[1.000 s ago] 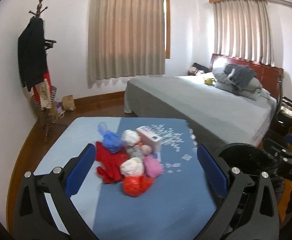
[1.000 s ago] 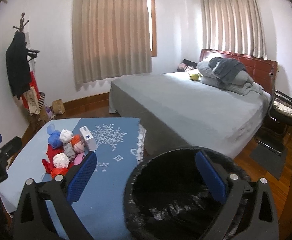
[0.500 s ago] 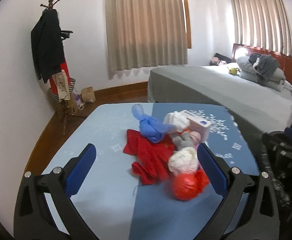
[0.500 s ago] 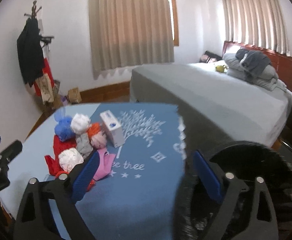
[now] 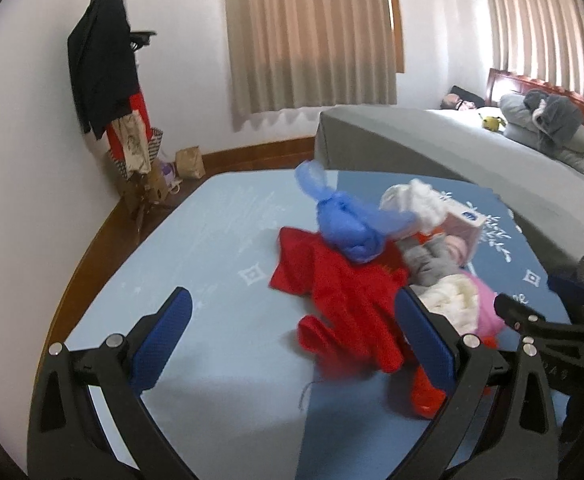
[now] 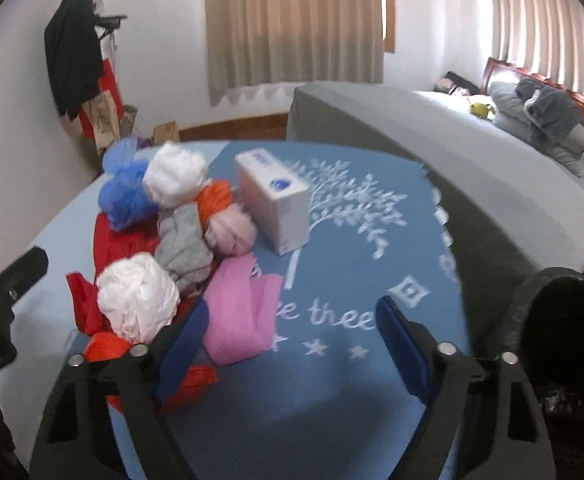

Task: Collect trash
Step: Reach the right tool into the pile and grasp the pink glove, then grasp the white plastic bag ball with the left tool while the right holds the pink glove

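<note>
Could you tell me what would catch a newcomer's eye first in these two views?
Most striking is the colourful heap of crumpled trash on the blue table: a red sheet, a blue bundle, two white balls and a pink piece. A white box stands beside the heap, and a black-lined bin sits at the table's right edge.

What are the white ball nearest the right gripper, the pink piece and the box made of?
White ball: looks like thin crumpled plastic film, with fine sharp creases and a slight sheen; could be tissue paper.
Pink piece: soft matte sheet, folded and limp; plastic or fabric, blur leaves it open.
Box: probably cardboard, flat matte faces, crisp edges, blue print.
</note>
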Available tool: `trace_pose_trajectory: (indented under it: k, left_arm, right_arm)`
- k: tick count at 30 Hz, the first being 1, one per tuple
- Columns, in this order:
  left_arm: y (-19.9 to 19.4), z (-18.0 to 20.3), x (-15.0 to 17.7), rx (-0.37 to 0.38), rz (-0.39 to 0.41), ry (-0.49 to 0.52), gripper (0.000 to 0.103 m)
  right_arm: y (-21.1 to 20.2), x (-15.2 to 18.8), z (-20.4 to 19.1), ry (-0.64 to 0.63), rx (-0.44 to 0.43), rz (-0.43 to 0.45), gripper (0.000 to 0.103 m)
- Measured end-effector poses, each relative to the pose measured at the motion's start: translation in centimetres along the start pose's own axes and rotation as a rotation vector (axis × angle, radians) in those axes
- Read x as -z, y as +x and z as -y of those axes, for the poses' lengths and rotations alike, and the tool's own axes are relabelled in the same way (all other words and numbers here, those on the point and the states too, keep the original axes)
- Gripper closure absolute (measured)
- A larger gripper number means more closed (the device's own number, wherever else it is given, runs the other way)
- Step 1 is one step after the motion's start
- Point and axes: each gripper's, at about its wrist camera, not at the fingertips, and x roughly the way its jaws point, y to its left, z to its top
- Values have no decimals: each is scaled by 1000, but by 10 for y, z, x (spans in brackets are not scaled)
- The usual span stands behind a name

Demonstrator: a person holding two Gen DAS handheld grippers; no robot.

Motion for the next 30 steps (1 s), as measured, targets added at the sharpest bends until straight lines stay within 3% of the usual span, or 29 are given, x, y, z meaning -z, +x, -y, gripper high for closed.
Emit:
trace_pose_trajectory:
  k: [6,8,11,15,26,30]
  left_arm:
    - [13,-6,4,-2,-46,-12,5]
    - [18,-7,6,6,-66,-19,7]
    - [20,-7,8,19,-72,-32,13]
    - [17,1,5,47,-66,-29,14]
    - [5,40,-1,172,-37,6,17]
    - [12,56,2,200,-58,31,25]
  right_arm:
    - [22,6,-9,-23,-46,-104,45]
    - [25,7,-11,-30,-91,-124,68]
    - [23,8,-13,-34,-142,-128,83]
    - [12,7,-10,-19,-159,-109,90]
    - [-23,8,15,9,-145,-65,90]
    - [-29,8,28,29,-117,-52,90]
